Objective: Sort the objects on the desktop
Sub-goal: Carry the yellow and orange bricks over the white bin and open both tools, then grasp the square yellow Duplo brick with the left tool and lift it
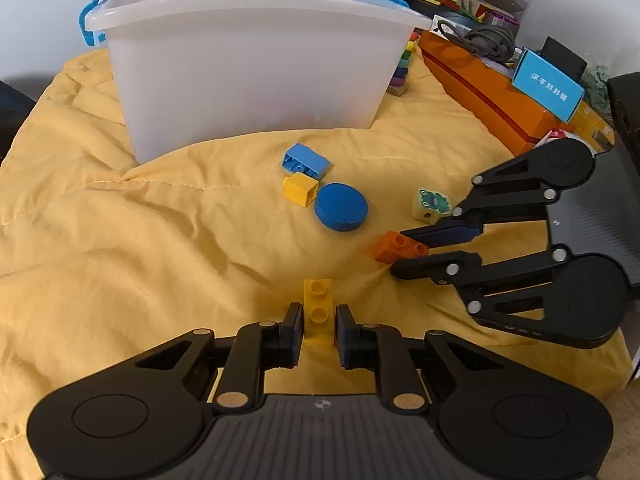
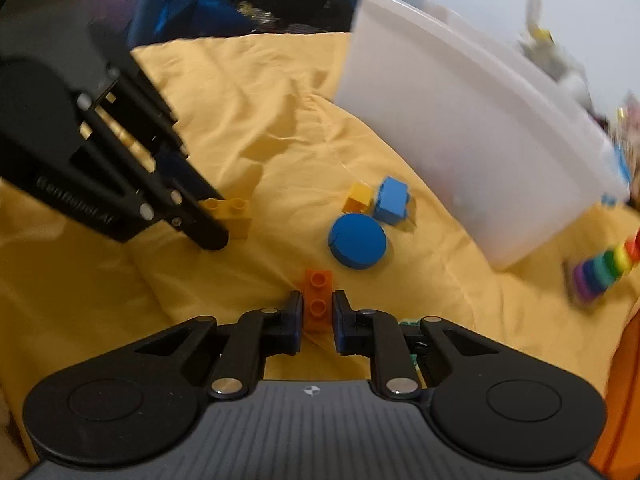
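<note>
Your left gripper [image 1: 319, 330] and right gripper [image 2: 317, 322] are matte black, with jointed link arms, silver rivets, dark blue finger pads [image 1: 294, 330], round hubs and a ribbed grey body bearing a small white mark.

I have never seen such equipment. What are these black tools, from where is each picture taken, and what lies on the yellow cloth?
These are two hand-held grippers, each carrying a camera that looks along its fingers. One picture is from the left gripper, shut on a yellow brick. The other is from the right gripper, shut on an orange brick. On the yellow cloth lie a blue brick, a small yellow cube brick, a blue disc and a frog-painted bead. Behind them stands a translucent bin.
</note>
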Motion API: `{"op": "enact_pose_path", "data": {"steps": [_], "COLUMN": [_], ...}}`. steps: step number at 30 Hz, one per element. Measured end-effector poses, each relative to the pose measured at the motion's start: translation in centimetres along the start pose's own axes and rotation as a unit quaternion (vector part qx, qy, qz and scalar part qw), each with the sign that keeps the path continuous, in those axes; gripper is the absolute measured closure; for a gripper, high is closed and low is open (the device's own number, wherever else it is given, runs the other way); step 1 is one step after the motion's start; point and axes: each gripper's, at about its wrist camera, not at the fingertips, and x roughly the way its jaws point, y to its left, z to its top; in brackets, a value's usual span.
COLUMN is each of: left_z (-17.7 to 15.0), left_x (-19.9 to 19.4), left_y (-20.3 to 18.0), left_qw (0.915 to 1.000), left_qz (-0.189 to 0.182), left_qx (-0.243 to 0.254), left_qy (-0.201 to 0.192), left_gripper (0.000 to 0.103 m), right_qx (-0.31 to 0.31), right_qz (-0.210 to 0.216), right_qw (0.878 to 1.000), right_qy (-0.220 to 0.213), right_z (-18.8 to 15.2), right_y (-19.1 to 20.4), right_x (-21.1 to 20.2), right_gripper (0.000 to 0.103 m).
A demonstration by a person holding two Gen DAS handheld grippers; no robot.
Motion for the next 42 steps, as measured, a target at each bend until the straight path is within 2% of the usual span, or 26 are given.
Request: {"op": "enact_pose_path", "data": {"steps": [4, 7, 10, 11, 13, 15, 18, 21, 23, 24, 26, 30, 32, 34, 36, 38, 39, 40, 42], "left_z": [0.7, 2.9, 6.7, 8.5, 11.5, 14.2, 17.1, 18.2, 18.0, 17.7, 17.0, 14.6, 12.2, 10.2, 7.9, 6.5, 6.2, 6.0, 6.0], "left_x": [-0.5, -2.7, -5.7, -6.9, -8.3, -8.8, -7.5, -4.5, -3.5, -3.6, -4.2, -6.8, -7.9, -7.5, -5.9, -3.6, -2.5, -1.4, 0.1], "left_y": [0.2, 0.0, 0.6, 0.8, 1.2, 1.7, 3.0, 4.3, 4.8, 4.8, 4.5, 4.5, 4.9, 5.6, 6.5, 7.5, 7.6, 7.7, 7.9], "left_qw": [0.9999, 0.9993, 0.9957, 0.9929, 0.9873, 0.9833, 0.9817, 0.9859, 0.9881, 0.9884, 0.9868, 0.9813, 0.9794, 0.9813, 0.9835, 0.9844, 0.9853, 0.986, 0.986], "left_qz": [-0.01, -0.005, -0.006, -0.002, 0.011, 0.027, 0.051, 0.074, 0.077, 0.071, 0.063, 0.065, 0.072, 0.085, 0.096, 0.095, 0.1, 0.108, 0.11], "left_qx": [-0.001, 0.017, 0.012, 0.017, 0.028, 0.032, 0.023, 0.012, 0.0, -0.002, 0.005, -0.009, -0.027, -0.049, -0.088, -0.121, -0.119, -0.117, -0.12], "left_qy": [0.001, -0.034, -0.092, -0.118, -0.156, -0.177, -0.182, -0.149, -0.133, -0.134, -0.149, -0.181, -0.186, -0.166, -0.126, -0.085, -0.071, -0.05, -0.036], "left_gripper": [0.086, 0.086, 0.085, 0.085, 0.085, 0.084, 0.084, 0.084, 0.076, 0.073, 0.06, 0.054, 0.045, 0.045, 0.045, 0.046, 0.046, 0.051, 0.053], "right_qx": [0.039, 0.061, 0.049, 0.045, 0.042, 0.062, 0.115, 0.145, 0.167, 0.172, 0.182, 0.192, 0.196, 0.201, 0.211, 0.215, 0.22, 0.223, 0.231], "right_qz": [0.013, 0.022, 0.0, -0.019, -0.052, -0.083, -0.125, -0.139, -0.128, -0.126, -0.121, -0.119, -0.119, -0.112, -0.107, -0.101, -0.1, -0.098, -0.096], "right_qw": [0.999, 0.998, 0.998, 0.998, 0.994, 0.987, 0.972, 0.969, 0.971, 0.972, 0.972, 0.968, 0.965, 0.962, 0.959, 0.957, 0.956, 0.955, 0.954], "right_qy": [-0.003, -0.005, -0.033, -0.051, -0.086, -0.126, -0.161, -0.141, -0.111, -0.1, -0.085, -0.11, -0.129, -0.145, -0.159, -0.17, -0.17, -0.168, -0.164], "right_z": [-0.2, 0.6, 2.1, 2.9, 4.7, 6.7, 9.7, 11.8, 12.1, 12.0, 11.6, 10.5, 10.1, 9.4, 8.6, 8.0, 7.7, 7.5, 7.0], "right_y": [-0.7, -1.6, -2.7, -3.2, -4.6, -6.5, -10.1, -12.1, -12.9, -13.0, -12.9, -12.4, -12.2, -11.8, -11.4, -11.0, -10.9, -10.6, -10.1], "right_x": [-0.1, -1.0, -2.9, -3.7, -5.4, -6.8, -7.5, -5.7, -3.8, -3.1, -2.5, -4.2, -5.4, -6.8, -7.9, -8.6, -8.7, -8.7, -8.7], "right_gripper": [0.086, 0.086, 0.086, 0.086, 0.086, 0.086, 0.086, 0.086, 0.085, 0.083, 0.075, 0.074, 0.073, 0.069, 0.064, 0.064, 0.063, 0.063, 0.063]}}
